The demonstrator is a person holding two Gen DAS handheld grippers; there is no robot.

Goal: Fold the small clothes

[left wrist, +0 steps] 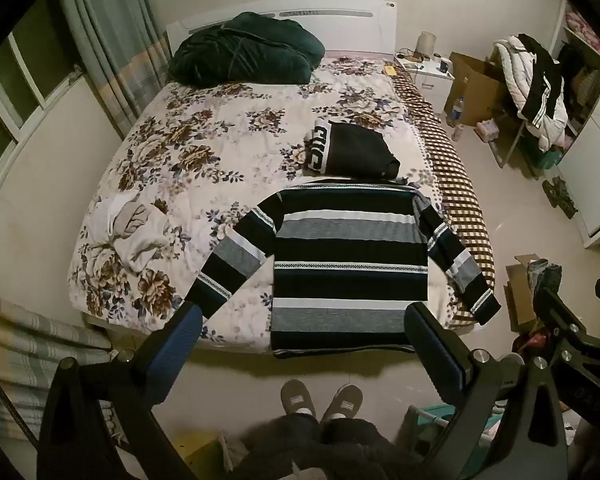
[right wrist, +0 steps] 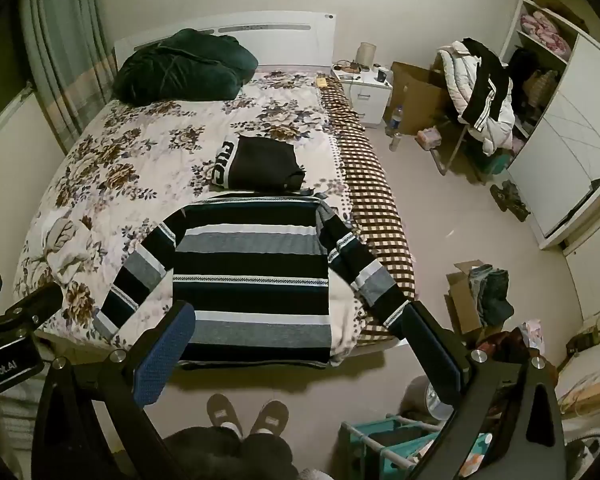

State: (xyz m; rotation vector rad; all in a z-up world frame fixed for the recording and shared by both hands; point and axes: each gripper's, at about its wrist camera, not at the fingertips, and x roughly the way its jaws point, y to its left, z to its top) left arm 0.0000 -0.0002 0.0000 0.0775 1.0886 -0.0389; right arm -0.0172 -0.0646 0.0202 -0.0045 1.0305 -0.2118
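Knit and limp, the striped sweater (left wrist: pixel 348 264) lies flat at the bed's (left wrist: pixel 204 152) 6 o'clock edge, so pinch its 2 cuffs or shoulders with your left hand-held gripper (left wrist: pixel 300 344) and right hand-held gripper (right wrist: pixel 296 344), both wide open and empty.

A striped sweater (left wrist: pixel 348 264) (right wrist: pixel 252 276) — bands of black, grey and white — lies flat on the bed's near edge, sleeves angled out toward 8 and 4 o'clock, hem hanging slightly over the side. Just past its collar, at 12 o'clock, sits a folded black garment (left wrist: pixel 352 154) (right wrist: pixel 260 164) with a white lettered band. A crumpled pale garment (left wrist: pixel 134 232) (right wrist: pixel 66 246) lies well apart at 9 o'clock.
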